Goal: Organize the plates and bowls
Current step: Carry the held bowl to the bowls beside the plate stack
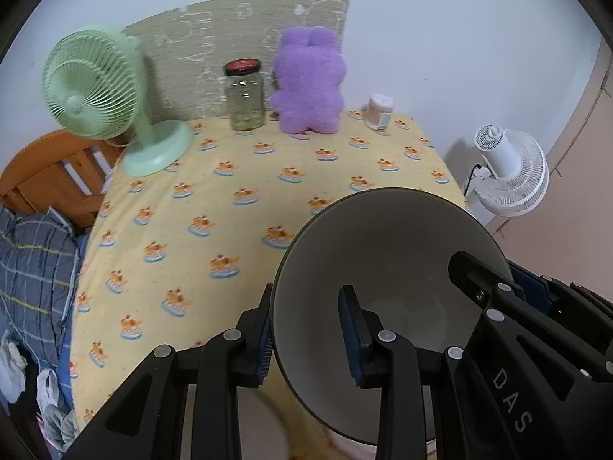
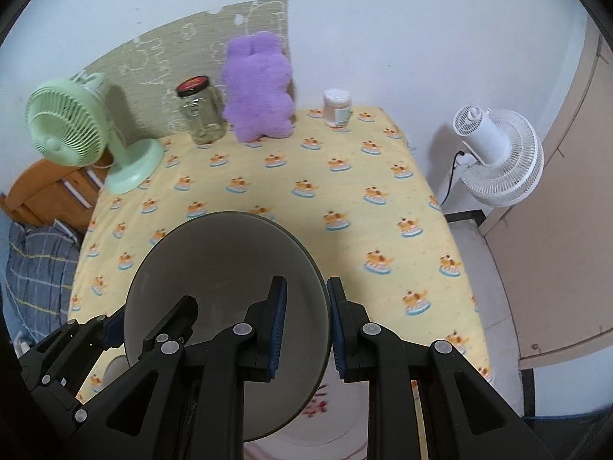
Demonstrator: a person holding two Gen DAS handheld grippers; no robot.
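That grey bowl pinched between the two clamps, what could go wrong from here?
1. Each gripper, left gripper and right gripper, pinches only the thin rim of the bowl, so it could slip or tilt.
2. A plate lies below; a dropped bowl might hit it.

Grey bowl (image 1: pixel 387 245), pale inside, tilted above the yellow table, rim clamped at opposite sides.

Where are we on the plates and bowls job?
Done: nothing visibly sorted on the table yet. In hand: both grippers, left gripper and right gripper, clamp opposite rims of one grey bowl, held above a white plate. Left: setting the bowl down; other dishes aren't visible.
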